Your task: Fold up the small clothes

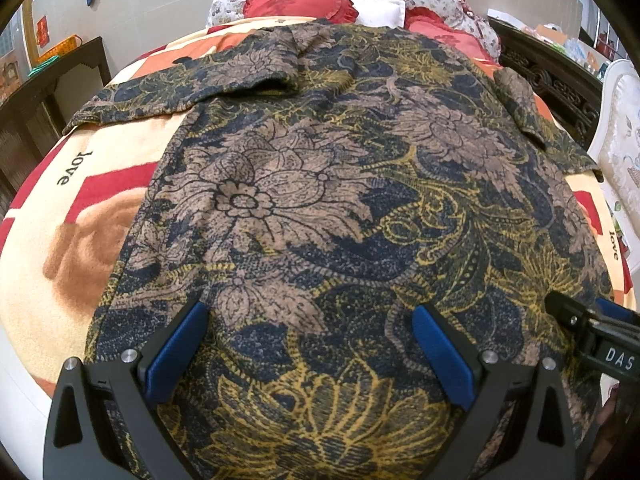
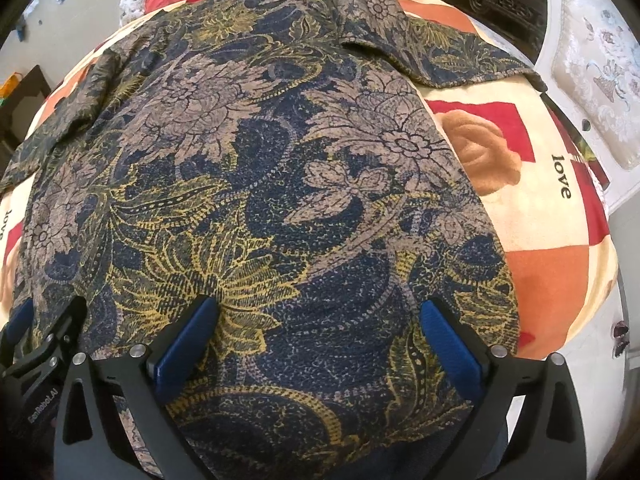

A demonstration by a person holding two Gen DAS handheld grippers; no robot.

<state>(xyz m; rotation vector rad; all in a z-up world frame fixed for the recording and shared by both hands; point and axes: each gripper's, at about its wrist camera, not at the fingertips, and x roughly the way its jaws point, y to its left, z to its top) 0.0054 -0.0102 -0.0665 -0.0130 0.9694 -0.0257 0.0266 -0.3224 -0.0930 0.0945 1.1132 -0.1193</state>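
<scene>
A dark blue, brown and yellow floral shirt (image 1: 320,168) lies spread flat on the bed, both short sleeves out to the sides; it also fills the right wrist view (image 2: 280,168). My left gripper (image 1: 310,320) is open, its blue-padded fingers wide apart just above the shirt's near hem, left of centre. My right gripper (image 2: 320,314) is open too, above the hem further right. The right gripper shows at the right edge of the left wrist view (image 1: 592,328). The left gripper shows at the lower left of the right wrist view (image 2: 36,340).
A cream, red and orange blanket (image 1: 80,216) printed with roses and "love" covers the bed. Red pillows (image 1: 300,2) lie at the head. A dark wooden bed frame (image 1: 560,80) and a white upholstered chair (image 2: 592,52) stand on the right.
</scene>
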